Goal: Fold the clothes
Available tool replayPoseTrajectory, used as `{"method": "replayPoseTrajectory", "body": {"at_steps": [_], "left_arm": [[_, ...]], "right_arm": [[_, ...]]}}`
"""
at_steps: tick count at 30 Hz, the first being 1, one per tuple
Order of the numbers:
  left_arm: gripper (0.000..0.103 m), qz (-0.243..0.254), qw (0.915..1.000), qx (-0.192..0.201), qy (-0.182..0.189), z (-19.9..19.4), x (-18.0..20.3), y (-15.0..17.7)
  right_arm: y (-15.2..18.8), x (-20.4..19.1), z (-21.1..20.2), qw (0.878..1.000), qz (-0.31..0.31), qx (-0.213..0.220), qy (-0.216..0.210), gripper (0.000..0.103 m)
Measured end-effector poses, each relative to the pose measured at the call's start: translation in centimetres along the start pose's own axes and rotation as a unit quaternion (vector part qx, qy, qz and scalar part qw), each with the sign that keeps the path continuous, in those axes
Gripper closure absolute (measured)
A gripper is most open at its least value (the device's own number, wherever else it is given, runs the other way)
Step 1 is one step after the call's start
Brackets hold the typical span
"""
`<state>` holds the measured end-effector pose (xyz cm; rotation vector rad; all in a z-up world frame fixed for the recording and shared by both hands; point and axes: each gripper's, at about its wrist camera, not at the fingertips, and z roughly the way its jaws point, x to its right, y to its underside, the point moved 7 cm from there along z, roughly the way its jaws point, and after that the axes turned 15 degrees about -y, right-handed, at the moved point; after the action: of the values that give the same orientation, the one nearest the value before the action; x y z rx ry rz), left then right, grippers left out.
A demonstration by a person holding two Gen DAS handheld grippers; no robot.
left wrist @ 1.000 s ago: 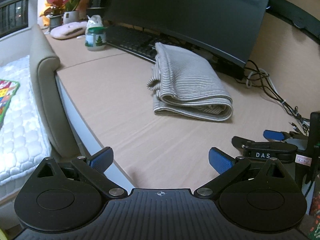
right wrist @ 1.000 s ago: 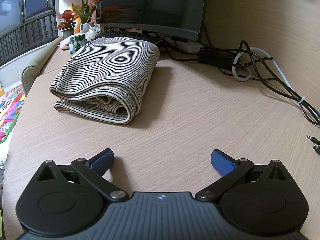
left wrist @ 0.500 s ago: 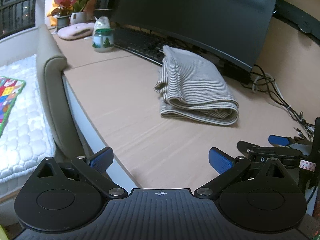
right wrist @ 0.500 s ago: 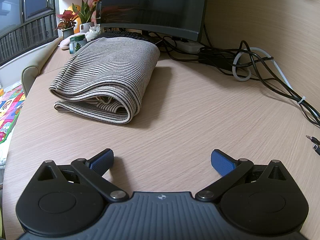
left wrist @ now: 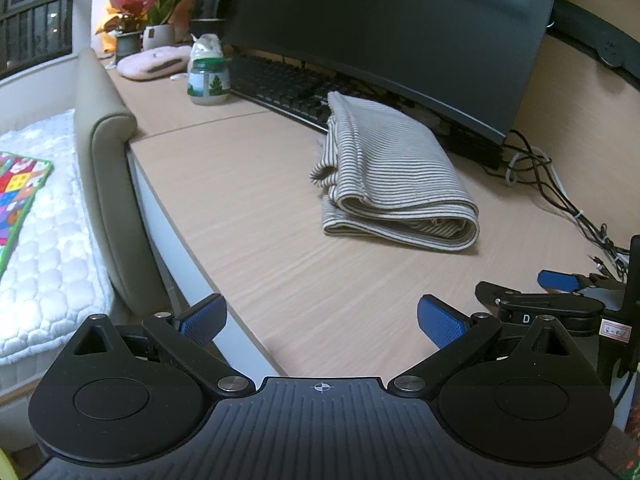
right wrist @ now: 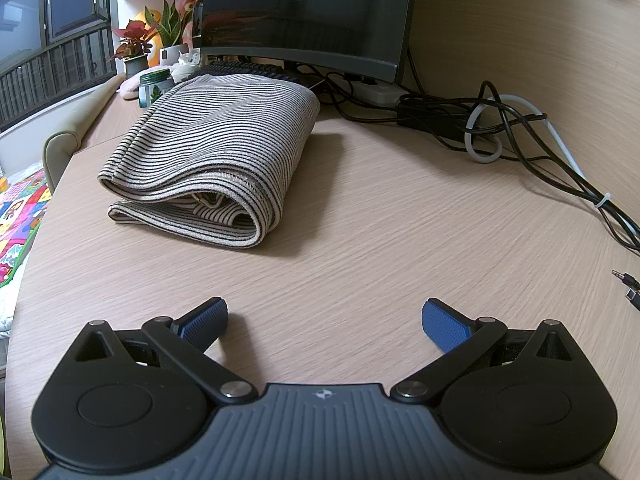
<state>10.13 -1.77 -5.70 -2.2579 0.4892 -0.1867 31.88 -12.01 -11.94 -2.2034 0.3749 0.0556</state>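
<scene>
A striped beige garment (left wrist: 394,176) lies folded in a thick bundle on the wooden desk (left wrist: 248,200), in front of the monitor. It also shows in the right wrist view (right wrist: 212,152), left of centre. My left gripper (left wrist: 322,320) is open and empty, low over the desk's near edge, well short of the garment. My right gripper (right wrist: 324,320) is open and empty, close above the desk, short of the garment and to its right. The right gripper also shows at the right edge of the left wrist view (left wrist: 556,300).
A dark monitor (left wrist: 392,36) and keyboard (left wrist: 280,88) stand behind the garment. A jar (left wrist: 209,84), potted plants (left wrist: 160,12) and a pink pouch (left wrist: 154,62) sit at the far left. Tangled cables (right wrist: 500,128) lie at the right. A chair back (left wrist: 108,152) and a bed (left wrist: 44,216) are left of the desk.
The left gripper has shifted a little, so the garment sits further right and lower in its view. The right gripper has stayed still. Both jaws remain open.
</scene>
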Motion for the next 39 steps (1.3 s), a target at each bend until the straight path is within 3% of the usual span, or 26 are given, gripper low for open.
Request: {"method": "replayPoseTrajectory", "body": {"at_steps": [39], "left_arm": [[0.000, 0.021, 0.9998, 0.001, 0.002, 0.63, 0.61, -0.09]], "right_arm": [[0.01, -0.01, -0.02, 1.000, 0.000, 0.000, -0.001, 0.000]]}}
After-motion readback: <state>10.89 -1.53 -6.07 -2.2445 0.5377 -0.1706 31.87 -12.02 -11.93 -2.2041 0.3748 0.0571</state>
